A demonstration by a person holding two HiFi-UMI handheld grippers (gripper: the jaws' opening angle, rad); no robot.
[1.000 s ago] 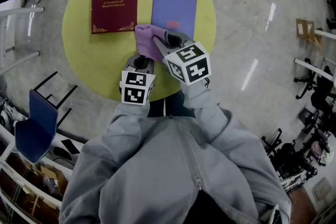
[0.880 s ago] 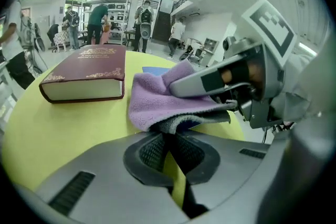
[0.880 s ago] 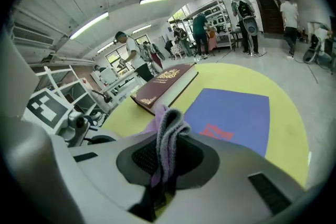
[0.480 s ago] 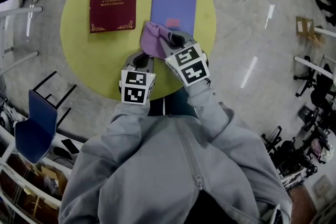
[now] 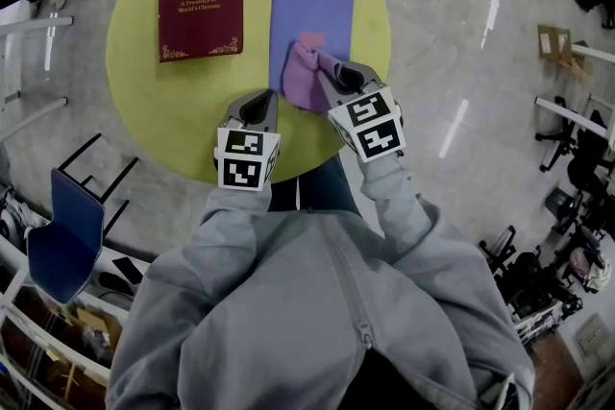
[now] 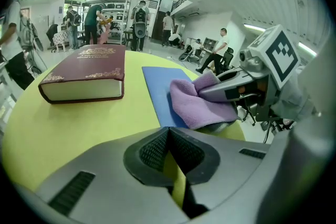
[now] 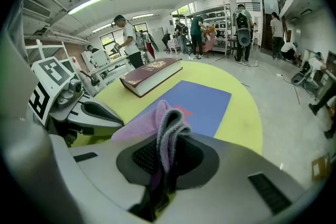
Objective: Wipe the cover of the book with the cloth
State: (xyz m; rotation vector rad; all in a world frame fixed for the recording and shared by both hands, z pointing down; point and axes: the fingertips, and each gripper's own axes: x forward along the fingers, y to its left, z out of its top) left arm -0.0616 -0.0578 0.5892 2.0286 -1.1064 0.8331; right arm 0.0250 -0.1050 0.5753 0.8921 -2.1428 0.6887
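Note:
Two books lie on a round yellow table (image 5: 144,101): a thick maroon book (image 5: 201,0) at the back left and a thin blue book (image 5: 312,14) to its right. My right gripper (image 5: 333,79) is shut on a purple cloth (image 5: 306,80), which rests on the blue book's near end. In the right gripper view the cloth (image 7: 169,122) sticks up folded between the jaws, with the blue book (image 7: 202,102) just beyond. My left gripper (image 5: 258,108) hovers over the table's near edge, left of the cloth, shut with nothing in it. From the left gripper view the cloth (image 6: 202,105) covers the blue book's (image 6: 157,84) near corner.
A blue chair (image 5: 62,230) stands on the floor at the left, below the table. Shelves and clutter fill the bottom left corner. Several people stand far off beyond the table (image 7: 126,34). The table's rim curves close under both grippers.
My right gripper has carried the cloth to the right, from beside the blue book's near left corner onto its near end. The left gripper has barely moved.

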